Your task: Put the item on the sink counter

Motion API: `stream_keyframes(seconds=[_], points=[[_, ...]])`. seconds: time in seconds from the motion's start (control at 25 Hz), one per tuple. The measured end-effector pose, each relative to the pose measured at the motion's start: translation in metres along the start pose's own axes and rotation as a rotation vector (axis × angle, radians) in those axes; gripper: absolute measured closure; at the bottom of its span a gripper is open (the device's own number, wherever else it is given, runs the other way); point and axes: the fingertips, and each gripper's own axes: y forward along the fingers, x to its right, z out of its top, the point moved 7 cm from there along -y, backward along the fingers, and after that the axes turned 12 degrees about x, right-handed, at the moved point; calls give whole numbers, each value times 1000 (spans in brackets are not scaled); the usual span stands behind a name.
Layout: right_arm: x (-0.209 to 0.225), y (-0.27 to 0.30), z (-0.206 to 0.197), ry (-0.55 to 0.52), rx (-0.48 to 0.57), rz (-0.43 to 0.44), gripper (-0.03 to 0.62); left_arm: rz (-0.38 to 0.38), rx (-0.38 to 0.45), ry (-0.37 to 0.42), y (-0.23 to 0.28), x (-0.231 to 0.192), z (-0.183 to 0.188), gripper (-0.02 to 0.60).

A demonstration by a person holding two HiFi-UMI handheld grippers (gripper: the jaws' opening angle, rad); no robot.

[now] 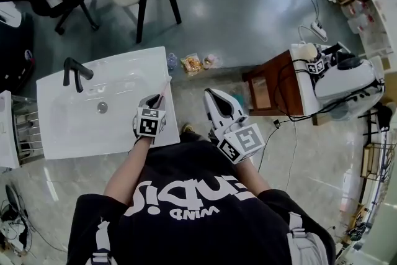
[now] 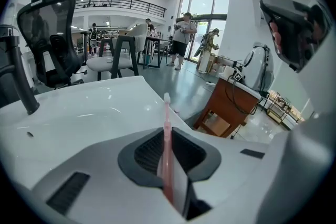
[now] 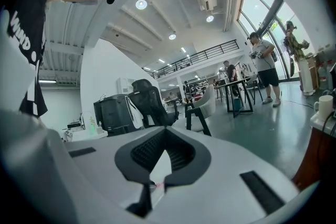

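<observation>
Above the right front part of the sink counter [image 1: 74,144], the left gripper [image 1: 152,103] holds a thin pink stick [image 1: 163,91], perhaps a toothbrush, though I cannot be sure. Its jaws are closed on the lower part of the stick, and the rest stands out forward, free.

The long axis of the stick runs away from the person and leans a little toward the counter's right edge. It follows roughly the flat strip between the basin and that edge. The pale tip lies close to the edge, about halfway along it. The surface to receive the stick is thus directly below the gripper, not to one side. I judge that the coming move is mostly a lowering, with care that the tip does not pass over the edge.

The right gripper [image 1: 214,101] is off the counter, beside its right edge and over the floor. Its jaws are almost together and carry nothing, so the left one is clearly the nearer.

The head view shows where the stick hangs over the counter, with the black faucet [image 1: 75,73] at the far left of the basin. The left gripper view shows the grip itself, with the stick pinched between the dark pads. The right gripper view shows no part of the counter.
</observation>
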Motion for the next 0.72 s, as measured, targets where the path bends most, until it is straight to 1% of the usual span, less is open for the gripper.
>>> stream_keyframes(seconds=[0.28, 0.4, 0.56, 0.72], points=[[3, -1, -1, 9, -1, 2, 576, -5, -4, -1, 0, 3, 1, 517], [3, 0, 0, 3, -3, 5, 576, -15, -2, -15, 0, 4, 0, 517], [2, 1, -1, 12, -3, 8, 576, -23, 5, -22, -1, 4, -1, 478], [2, 3, -1, 15, -5, 15, 576, -21, 3, -23, -2, 4, 0, 460]])
